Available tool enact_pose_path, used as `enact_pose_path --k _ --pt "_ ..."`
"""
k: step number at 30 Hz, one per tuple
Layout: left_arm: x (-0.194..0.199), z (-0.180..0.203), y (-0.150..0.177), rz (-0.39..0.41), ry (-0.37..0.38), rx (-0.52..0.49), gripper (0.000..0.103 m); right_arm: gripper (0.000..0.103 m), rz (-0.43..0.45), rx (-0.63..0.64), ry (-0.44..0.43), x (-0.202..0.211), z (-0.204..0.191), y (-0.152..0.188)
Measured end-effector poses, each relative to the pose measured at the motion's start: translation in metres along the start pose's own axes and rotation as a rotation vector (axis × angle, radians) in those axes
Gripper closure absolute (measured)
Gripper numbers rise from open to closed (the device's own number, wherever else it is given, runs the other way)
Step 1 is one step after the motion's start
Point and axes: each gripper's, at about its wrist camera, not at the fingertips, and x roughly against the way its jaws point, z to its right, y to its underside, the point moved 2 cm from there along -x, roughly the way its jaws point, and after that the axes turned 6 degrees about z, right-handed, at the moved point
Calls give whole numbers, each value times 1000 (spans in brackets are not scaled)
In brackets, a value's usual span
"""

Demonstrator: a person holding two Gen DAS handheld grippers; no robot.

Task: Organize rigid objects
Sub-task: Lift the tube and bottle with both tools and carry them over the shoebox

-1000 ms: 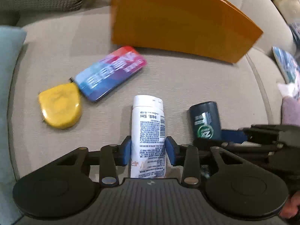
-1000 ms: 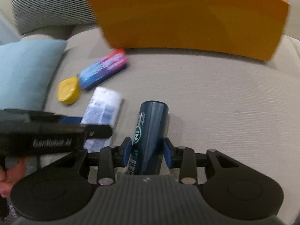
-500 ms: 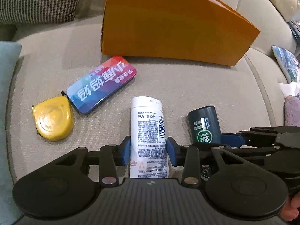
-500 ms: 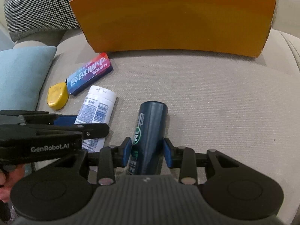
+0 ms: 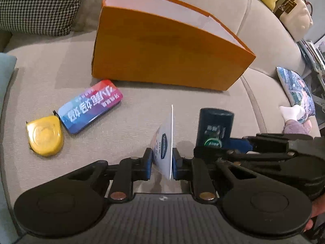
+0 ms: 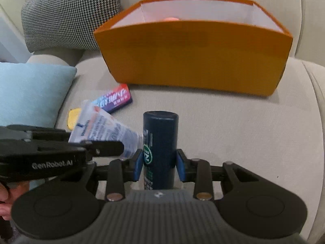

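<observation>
Left tongs (image 5: 161,163): jaws closing, pads pressed on the flat end of a white tube (image 5: 165,142); the tube is held clear of the cushion, seen edge-on in the left wrist view and slanting up to the left in the right wrist view.
Right tongs (image 6: 159,163): clamped on a dark blue bottle (image 6: 160,140), which is held between the blue pads with its cap pointing away from the camera, toward the box.
Sofa (image 6: 233,132): beige seat cushion on which everything else is laid.
Box (image 6: 193,57): orange, open-topped, white inside; stood at the back of the seat, beyond both tongs. Something orange-pink is glimpsed inside, too blurred to tell.
Blue pillow (image 6: 30,93): pale blue, at the left edge of the seat.
Checked pillow (image 6: 69,16): black-and-white, propped against the sofa back, left of the box.
Tin (image 5: 90,105): flat, blue, red and purple, white lettering; laid on the seat just in front of the box's left corner.
Tape measure (image 5: 45,136): yellow case, lying just beside the tin's near end; whether they touch cannot be told.
Hand (image 6: 4,199): partly seen at the lower left of the right wrist view, by the left tongs' handle.
</observation>
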Motion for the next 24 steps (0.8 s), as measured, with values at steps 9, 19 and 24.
enact_pose_path --k 9,19,24 --pt "8 3 -3 31 5 43 83 68 -3 -65 -17 5 14 4" --pt "32 37 -9 74 -20 -20 83 68 34 -89 -42 24 23 2" --pt "62 61 -26 137 -42 -98 83 68 118 -22 -75 55 16 -24"
